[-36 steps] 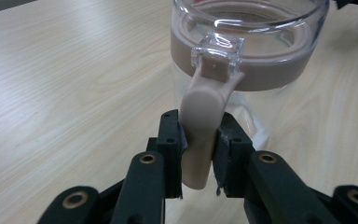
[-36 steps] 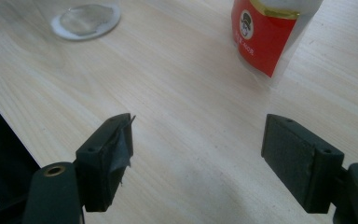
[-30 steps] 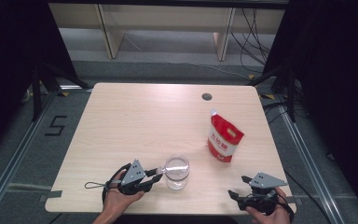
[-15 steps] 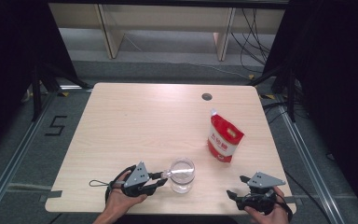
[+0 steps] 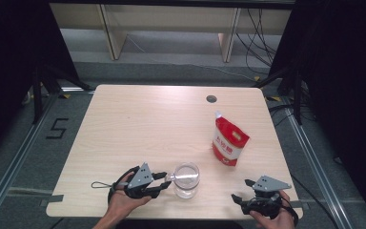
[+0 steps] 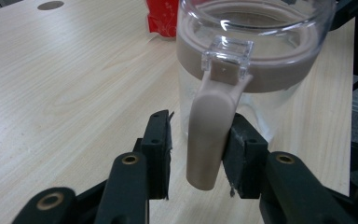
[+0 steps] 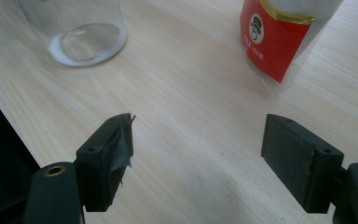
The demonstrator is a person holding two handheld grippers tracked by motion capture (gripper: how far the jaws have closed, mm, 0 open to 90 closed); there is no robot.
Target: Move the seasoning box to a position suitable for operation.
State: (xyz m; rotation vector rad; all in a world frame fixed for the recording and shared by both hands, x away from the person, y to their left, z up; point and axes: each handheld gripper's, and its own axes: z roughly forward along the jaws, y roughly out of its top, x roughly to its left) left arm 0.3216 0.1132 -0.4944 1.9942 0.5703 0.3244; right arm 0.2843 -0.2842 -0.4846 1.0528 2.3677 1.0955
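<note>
Clear jar (image 5: 187, 179) stands near the table's (image 5: 138, 124) front edge, left of the red pouch (image 5: 229, 143). Left gripper (image 6: 195, 154) jaws, just opening, bracket the jar's beige latch tab (image 6: 208, 135), loosely, probably releasing it. Right gripper (image 7: 198, 154) waits spread wide, empty.

1. Table (image 5: 138, 124): light wood-grain top, rounded corners, rectangular.
2. Cable hole (image 5: 211, 99): round, dark, in tabletop nr far edge, right of centre.
3. Pouch (image 5: 229, 143): red w/ white top & spout, white lettering on front; stands upright on right half of table, slightly tilted. Close up in right gripper view (image 7: 279, 37): gold band, small round logo.
4. Floor mark "5" (image 5: 57, 129): black, on grey floor left of table.
5. Shelf unit (image 5: 171, 19): pale wood, behind table, uprights visible.
6. Cables (image 5: 257, 43): black, several, hanging at back right.
7. Curtains (image 5: 9, 57): black, both sides of the scene.
8. Floor rail (image 5: 9, 176): metal, runs diag. along left side.
9. Tape strip (image 5: 52, 199): grey, at table's near-left corner.
</note>
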